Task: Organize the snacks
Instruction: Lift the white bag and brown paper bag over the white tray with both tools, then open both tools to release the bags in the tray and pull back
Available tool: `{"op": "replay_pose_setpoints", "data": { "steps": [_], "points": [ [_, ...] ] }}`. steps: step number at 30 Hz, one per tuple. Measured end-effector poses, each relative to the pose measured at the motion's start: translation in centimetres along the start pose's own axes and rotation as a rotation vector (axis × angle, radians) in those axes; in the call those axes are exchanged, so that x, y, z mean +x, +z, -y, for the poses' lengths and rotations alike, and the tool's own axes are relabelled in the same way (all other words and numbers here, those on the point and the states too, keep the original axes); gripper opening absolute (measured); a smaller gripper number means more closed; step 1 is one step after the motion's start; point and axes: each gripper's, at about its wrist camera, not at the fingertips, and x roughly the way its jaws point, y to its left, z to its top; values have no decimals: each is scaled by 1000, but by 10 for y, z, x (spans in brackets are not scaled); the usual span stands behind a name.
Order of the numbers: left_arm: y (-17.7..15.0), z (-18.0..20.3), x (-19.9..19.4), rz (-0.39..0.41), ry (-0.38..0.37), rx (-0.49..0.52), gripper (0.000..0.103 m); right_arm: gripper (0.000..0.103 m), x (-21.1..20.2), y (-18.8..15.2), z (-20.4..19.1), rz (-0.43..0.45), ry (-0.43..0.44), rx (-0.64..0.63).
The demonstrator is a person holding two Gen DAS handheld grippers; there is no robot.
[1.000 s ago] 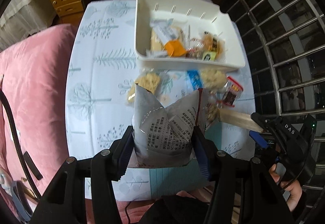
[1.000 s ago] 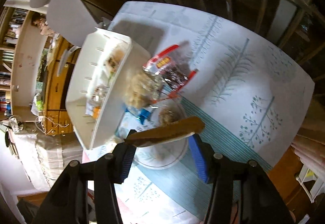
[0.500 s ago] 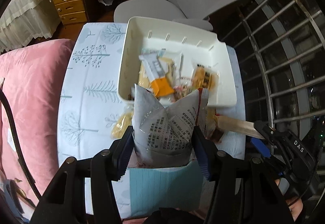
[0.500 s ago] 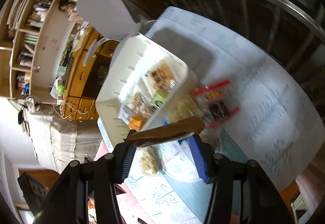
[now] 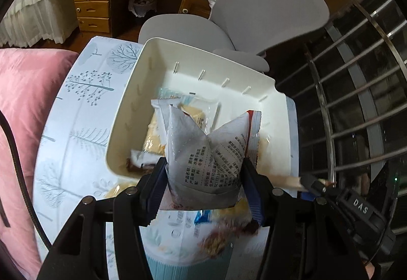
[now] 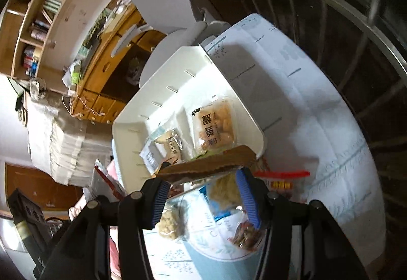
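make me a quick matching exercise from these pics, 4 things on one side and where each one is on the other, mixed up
1. silver snack bag
2. flat brown packet
3. yellow pastry pack
4. red-edged packet

a. lying inside the white bin
b. between the left gripper pads
c. on the tablecloth outside the bin
d. between the right gripper pads

Pairs: 1-b, 2-d, 3-a, 4-c

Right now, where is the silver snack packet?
Left wrist view: silver snack packet is clamped in the left gripper, held over the near edge of the white bin.
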Motion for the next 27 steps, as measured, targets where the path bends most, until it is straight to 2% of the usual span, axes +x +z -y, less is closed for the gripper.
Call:
{"op": "replay_pose_setpoints", "data": {
  "steps": [6,8,9,12,14,17,27],
  "points": [
    [7,2,27,47,28,-23,60,55,29,16,12,-42,2,-16],
    [8,5,33,49,43,-18,72,55,36,21,16,-54,19,-16],
    [8,7,36,49,53,-13,74,55,39,23,18,-59,31,-21],
    [5,9,41,29,77,7,75,59,41,26,22,-53,48,-35],
    [3,10,43,8,89,19,75,67,40,28,23,-44,72,-41],
    [-3,11,42,-8,100,30,75,72,37,29,23,-32,86,-49],
    [-20,18,17,-15,72,81,76,77,9,24,34,34,70,-15]
  ]
}}
